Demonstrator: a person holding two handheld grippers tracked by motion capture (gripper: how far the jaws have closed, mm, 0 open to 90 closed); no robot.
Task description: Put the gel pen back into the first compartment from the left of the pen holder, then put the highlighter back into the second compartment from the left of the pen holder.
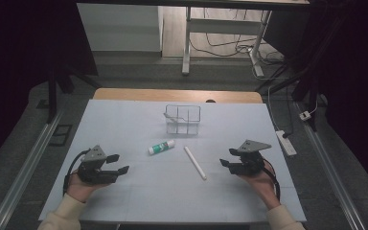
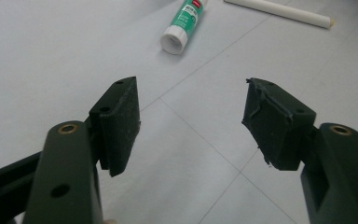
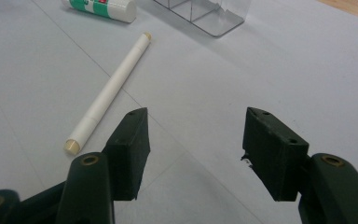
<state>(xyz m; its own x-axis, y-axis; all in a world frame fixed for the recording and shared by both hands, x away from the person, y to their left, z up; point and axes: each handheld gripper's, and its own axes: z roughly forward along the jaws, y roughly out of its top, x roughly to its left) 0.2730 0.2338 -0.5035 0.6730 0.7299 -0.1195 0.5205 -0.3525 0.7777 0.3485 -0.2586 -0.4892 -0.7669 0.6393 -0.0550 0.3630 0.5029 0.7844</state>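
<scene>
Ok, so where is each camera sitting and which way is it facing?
High view: above the person's side, facing forward and down on the table; forearms, left hand-held gripper, right hand-held gripper.
Left gripper view: along its open jaws toward the glue stick.
Right gripper view: along its open jaws toward the white stick and clear organizer.
All three share the glue stick and the white stick.

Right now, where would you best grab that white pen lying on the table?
Probably around the middle of the white pen, from above, jaws straddling its narrow width. It lies flat with bare table on both sides, and the open right gripper is nearest.
</scene>
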